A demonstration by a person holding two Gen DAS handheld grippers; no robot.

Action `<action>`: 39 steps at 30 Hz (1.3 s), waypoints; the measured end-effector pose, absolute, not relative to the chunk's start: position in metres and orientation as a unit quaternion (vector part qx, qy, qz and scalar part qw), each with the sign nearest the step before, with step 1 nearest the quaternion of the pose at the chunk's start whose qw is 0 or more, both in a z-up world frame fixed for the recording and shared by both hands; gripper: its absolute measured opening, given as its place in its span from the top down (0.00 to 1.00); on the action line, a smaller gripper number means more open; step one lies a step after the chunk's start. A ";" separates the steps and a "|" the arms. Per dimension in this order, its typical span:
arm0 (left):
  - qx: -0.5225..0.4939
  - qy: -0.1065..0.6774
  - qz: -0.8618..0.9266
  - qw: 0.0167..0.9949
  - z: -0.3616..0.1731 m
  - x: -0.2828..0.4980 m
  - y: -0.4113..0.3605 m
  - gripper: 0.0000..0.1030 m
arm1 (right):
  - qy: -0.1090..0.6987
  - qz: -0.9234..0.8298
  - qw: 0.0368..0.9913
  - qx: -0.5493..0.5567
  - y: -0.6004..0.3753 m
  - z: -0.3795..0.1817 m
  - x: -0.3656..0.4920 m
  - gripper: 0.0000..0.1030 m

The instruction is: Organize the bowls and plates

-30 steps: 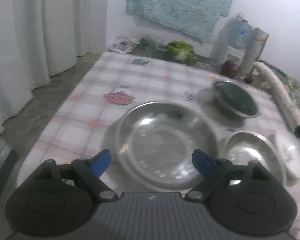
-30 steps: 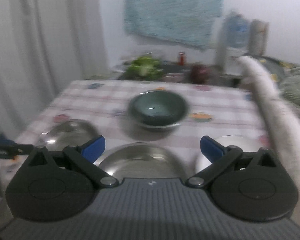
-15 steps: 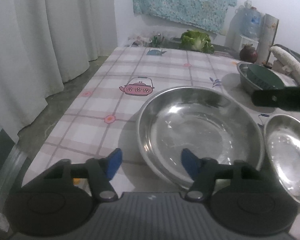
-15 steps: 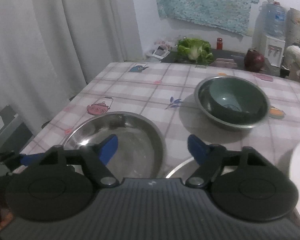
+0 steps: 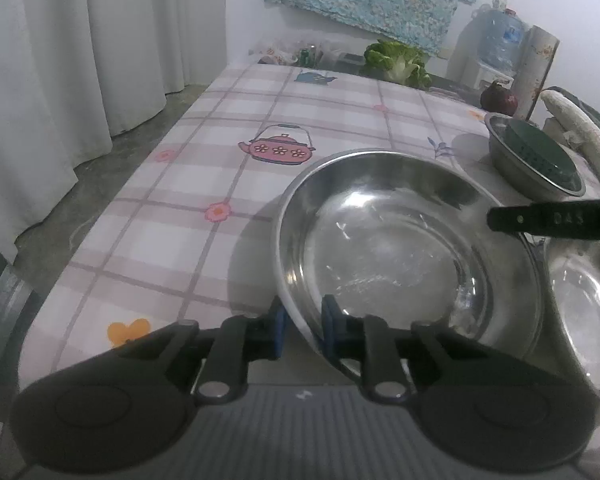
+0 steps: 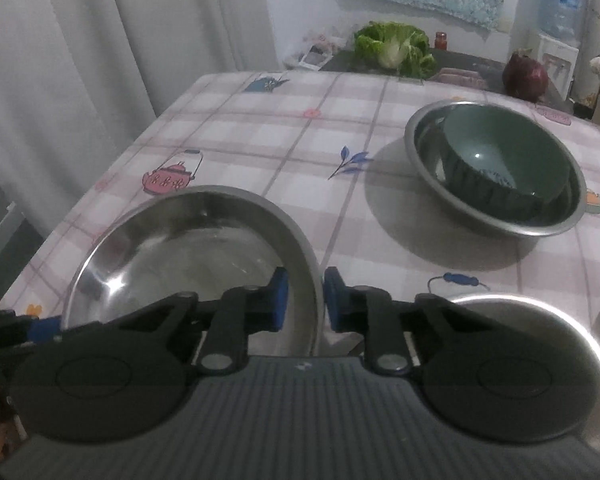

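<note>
Big steel bowl [image 5: 400, 248] sits on the checked table [image 5: 204, 168], near its front edge. Left gripper [image 5: 302, 326] pinches the bowl's near-left rim, one pad inside, one outside. Right gripper [image 6: 304, 300] pinches the right rim the same way.

Handling, judged: thin stamped steel, stiff, light for its width, slick under rubber pads. The rim is the only purchase; two opposed grips should keep it level. A one-sided lift would likely let it swing.

Green bowl [image 6: 508, 160] is nested in a smaller steel bowl [image 6: 424, 140], well apart, far right. A second shallow steel dish [image 5: 584, 312] lies just beside the big bowl.

Unclear: that dish is cut off by the frame in both views. Whether the big bowl is lifted or resting, cannot tell.
</note>
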State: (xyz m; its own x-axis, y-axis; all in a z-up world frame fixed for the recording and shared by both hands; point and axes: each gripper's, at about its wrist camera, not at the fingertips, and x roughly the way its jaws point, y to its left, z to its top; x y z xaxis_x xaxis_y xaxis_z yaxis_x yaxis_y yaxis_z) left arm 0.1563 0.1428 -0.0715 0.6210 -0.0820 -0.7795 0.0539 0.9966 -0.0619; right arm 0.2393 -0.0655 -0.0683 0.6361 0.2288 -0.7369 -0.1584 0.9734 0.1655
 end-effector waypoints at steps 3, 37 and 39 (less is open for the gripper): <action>-0.022 0.438 -0.038 0.898 -0.071 0.152 0.152 0.82 | 0.416 0.117 0.901 0.038 -0.062 -0.067 0.231 0.87; 0.060 0.469 -0.090 0.877 -0.061 0.063 0.166 0.71 | 0.448 0.165 0.873 0.098 -0.070 -0.069 0.085 0.87; 0.060 0.467 -0.085 0.878 -0.060 0.066 0.165 0.71 | 0.448 0.162 0.874 0.101 -0.070 -0.070 0.086 0.87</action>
